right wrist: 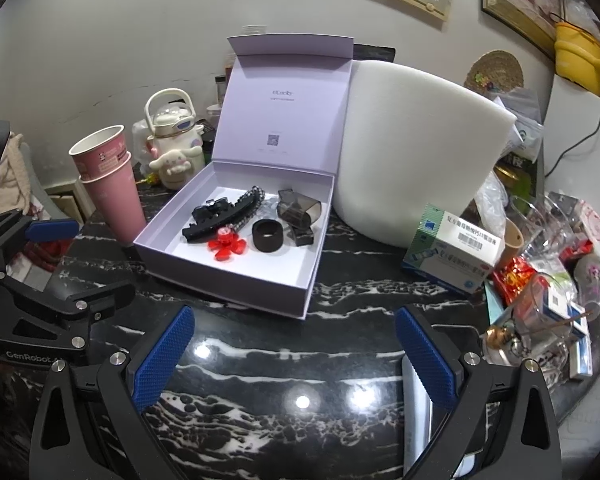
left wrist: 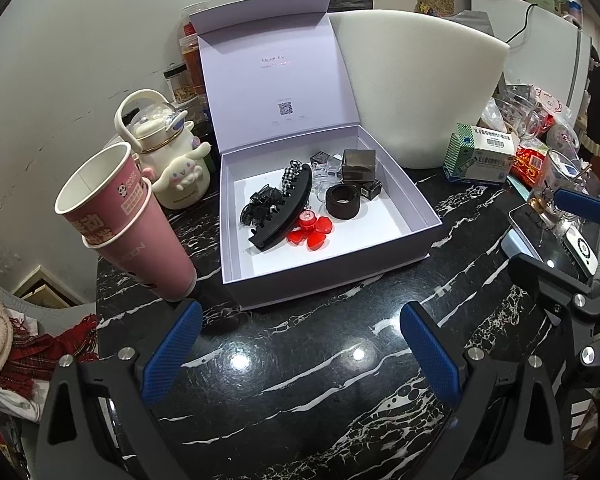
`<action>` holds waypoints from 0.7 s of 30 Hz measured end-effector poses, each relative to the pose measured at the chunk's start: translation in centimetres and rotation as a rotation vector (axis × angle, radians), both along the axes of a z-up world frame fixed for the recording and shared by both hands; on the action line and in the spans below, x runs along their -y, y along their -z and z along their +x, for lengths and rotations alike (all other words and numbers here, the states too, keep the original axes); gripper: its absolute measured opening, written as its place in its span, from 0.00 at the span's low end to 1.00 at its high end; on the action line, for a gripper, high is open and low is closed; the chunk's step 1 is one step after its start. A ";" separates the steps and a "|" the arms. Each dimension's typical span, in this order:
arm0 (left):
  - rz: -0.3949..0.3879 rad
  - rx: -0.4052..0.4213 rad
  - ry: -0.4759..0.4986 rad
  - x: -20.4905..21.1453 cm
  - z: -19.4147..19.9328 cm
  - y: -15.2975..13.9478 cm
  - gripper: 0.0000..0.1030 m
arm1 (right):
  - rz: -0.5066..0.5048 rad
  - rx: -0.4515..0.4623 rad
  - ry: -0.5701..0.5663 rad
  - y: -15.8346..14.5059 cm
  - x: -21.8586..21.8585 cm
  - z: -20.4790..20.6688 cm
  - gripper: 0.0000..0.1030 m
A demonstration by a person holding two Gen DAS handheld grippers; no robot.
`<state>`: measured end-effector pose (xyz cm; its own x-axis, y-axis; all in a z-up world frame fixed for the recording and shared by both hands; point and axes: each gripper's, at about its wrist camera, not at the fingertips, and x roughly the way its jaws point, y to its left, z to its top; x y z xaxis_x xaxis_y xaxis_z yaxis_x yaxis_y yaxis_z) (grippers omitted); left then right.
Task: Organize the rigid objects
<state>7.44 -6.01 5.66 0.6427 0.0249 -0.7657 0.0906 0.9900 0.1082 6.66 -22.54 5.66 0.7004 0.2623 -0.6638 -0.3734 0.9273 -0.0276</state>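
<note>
A pale lilac box point(left wrist: 414, 196) point(right wrist: 312, 276) stands on the black marble table with its lid upright. Inside lie a long black hair claw point(left wrist: 286, 210) point(right wrist: 220, 218), a red flower-shaped piece point(left wrist: 312, 228) point(right wrist: 226, 244), a dark brown ring point(left wrist: 342, 200) point(right wrist: 268, 236), a smoky cube point(left wrist: 358, 164) point(right wrist: 300, 210) and other small clips. My left gripper point(left wrist: 300, 324) hovers open over the table in front of the box, nothing between its blue pads. My right gripper point(right wrist: 294, 332) also stands open and empty, just right of the box's near corner.
Stacked pink paper cups point(left wrist: 128, 216) point(right wrist: 110, 184) and a cream character bottle point(left wrist: 172, 156) point(right wrist: 174, 140) stand left of the box. A white foam block point(left wrist: 412, 84) point(right wrist: 416, 152) rises behind it. A medicine carton point(left wrist: 480, 152) point(right wrist: 452, 248), glasses and packets crowd the right side.
</note>
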 end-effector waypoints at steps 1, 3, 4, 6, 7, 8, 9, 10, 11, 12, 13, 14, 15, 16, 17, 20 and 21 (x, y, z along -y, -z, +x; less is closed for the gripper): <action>-0.004 -0.002 0.003 0.0 0.0 0.0 0.98 | 0.000 0.000 0.001 0.0 0.1 0.0 0.99; -0.009 -0.004 0.008 0.1 0.0 0.0 0.98 | 0.000 -0.001 0.004 0.1 0.2 -0.1 0.99; -0.011 -0.004 0.009 0.1 0.0 0.0 0.98 | 0.000 0.000 0.005 0.1 0.3 -0.1 0.99; -0.009 -0.004 0.009 0.1 0.0 0.0 0.98 | -0.001 0.002 0.008 0.0 0.4 -0.2 0.99; -0.006 -0.004 0.009 0.2 0.0 0.0 0.98 | -0.002 0.002 0.010 0.0 0.3 -0.3 0.99; -0.003 -0.003 0.009 0.2 0.0 -0.1 0.98 | -0.001 0.004 0.012 0.0 0.4 -0.3 0.99; -0.001 -0.004 0.008 0.3 0.0 -0.1 0.98 | 0.002 0.006 0.015 -0.1 0.5 -0.3 0.99; 0.000 -0.005 0.007 0.3 0.0 -0.1 0.98 | 0.005 0.005 0.017 -0.1 0.5 -0.3 0.99; -0.001 -0.007 0.008 0.3 0.1 -0.1 0.98 | 0.008 0.003 0.018 -0.1 0.6 -0.3 0.99; -0.002 -0.009 0.008 0.3 0.1 -0.1 0.98 | 0.007 0.002 0.018 -0.1 0.6 -0.2 0.99; -0.004 -0.010 0.008 0.3 0.2 0.0 0.98 | 0.006 0.001 0.020 -0.1 0.6 -0.1 0.99; -0.006 -0.011 0.010 0.3 0.2 0.0 0.98 | 0.005 0.001 0.021 -0.1 0.6 -0.1 0.99; -0.007 -0.014 0.012 0.3 0.3 0.0 0.98 | 0.004 0.000 0.022 -0.1 0.6 -0.1 0.99; -0.008 -0.018 0.012 0.3 0.4 0.0 0.98 | 0.005 0.000 0.022 0.0 0.6 -0.1 0.99; -0.010 -0.019 0.012 0.3 0.5 0.0 0.98 | 0.006 0.000 0.022 0.0 0.6 -0.1 0.99; -0.025 -0.020 0.013 0.1 0.7 0.1 0.98 | 0.007 -0.004 0.025 0.0 0.6 0.0 0.99; -0.032 -0.020 0.013 0.0 0.7 0.0 0.98 | 0.009 -0.005 0.027 0.1 0.7 0.0 0.99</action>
<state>8.12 -6.03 5.62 0.6278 -0.0081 -0.7784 0.1052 0.9917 0.0746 6.70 -23.21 5.60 0.7043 0.2492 -0.6648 -0.3484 0.9372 -0.0178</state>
